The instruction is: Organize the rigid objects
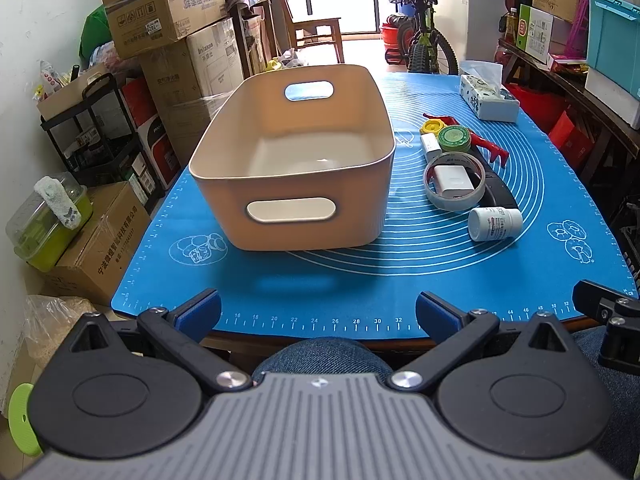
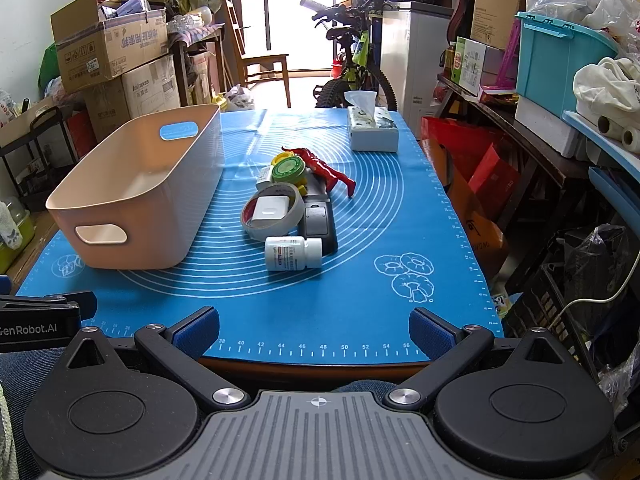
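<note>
- The bin (image 2: 132, 196), left of centre in the right wrist view, stands empty on the mat (image 2: 360, 312); nothing is sorted yet, so every risk is still ahead. It looks light, so a knock on its rim during a drop could slide it toward the mat's left edge.
- Both tools hang at the near table edge at the bottom of their frames, holding nothing: the left gripper (image 1: 318, 314) and the right gripper (image 2: 314, 330) each have their blue pads spread wide apart.
- The pile sits mid-frame, right of the bin, packed tight. The remote (image 2: 318, 222) lies partly under the tape roll (image 2: 272, 212), so pulling it first would likely drag the rest.
- The tape roll rings a white charger (image 2: 270, 207); lifting the roll by one wall may tip the charger out or carry it along.
- The bottle (image 2: 294, 254) lies on its side, nearest the grippers; a glancing pinch could send it rolling toward the table edge.
- The green tin (image 2: 288, 169), red toy (image 2: 328, 170) and yellow cap (image 2: 283, 157) touch or overlap behind; wide jaws may catch two at once.
</note>
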The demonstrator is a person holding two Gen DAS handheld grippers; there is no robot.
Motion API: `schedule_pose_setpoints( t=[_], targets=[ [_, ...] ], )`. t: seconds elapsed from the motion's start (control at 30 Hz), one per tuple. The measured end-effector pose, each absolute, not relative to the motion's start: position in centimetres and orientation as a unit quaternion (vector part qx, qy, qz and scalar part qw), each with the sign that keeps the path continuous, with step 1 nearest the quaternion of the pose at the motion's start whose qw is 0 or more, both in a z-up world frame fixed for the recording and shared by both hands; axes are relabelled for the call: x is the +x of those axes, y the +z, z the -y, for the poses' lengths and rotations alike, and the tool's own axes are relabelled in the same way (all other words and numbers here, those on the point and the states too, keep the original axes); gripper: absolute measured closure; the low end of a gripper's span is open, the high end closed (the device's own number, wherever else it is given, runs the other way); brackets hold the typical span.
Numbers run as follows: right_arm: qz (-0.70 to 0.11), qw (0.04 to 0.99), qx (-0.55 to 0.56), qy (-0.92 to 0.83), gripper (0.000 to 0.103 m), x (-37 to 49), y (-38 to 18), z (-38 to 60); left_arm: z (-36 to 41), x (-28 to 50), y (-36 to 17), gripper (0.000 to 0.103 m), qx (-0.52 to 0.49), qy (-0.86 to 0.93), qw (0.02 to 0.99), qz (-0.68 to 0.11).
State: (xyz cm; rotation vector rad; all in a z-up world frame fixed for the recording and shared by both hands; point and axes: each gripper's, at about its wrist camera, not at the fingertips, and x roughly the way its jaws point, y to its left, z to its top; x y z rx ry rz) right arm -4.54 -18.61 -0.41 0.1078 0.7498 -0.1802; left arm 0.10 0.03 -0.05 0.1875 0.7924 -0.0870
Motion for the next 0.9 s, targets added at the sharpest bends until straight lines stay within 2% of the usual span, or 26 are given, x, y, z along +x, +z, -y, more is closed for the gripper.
schedule_pose_setpoints(
  t=[0.9],
  targets=[
    [-0.355,0.928,0.061,-0.093,0.003,-4.64,0.57,18.62,-0.6,0.46,-0.11,0.001,0.085,-0.036,0.914,-0.395]
  ],
)
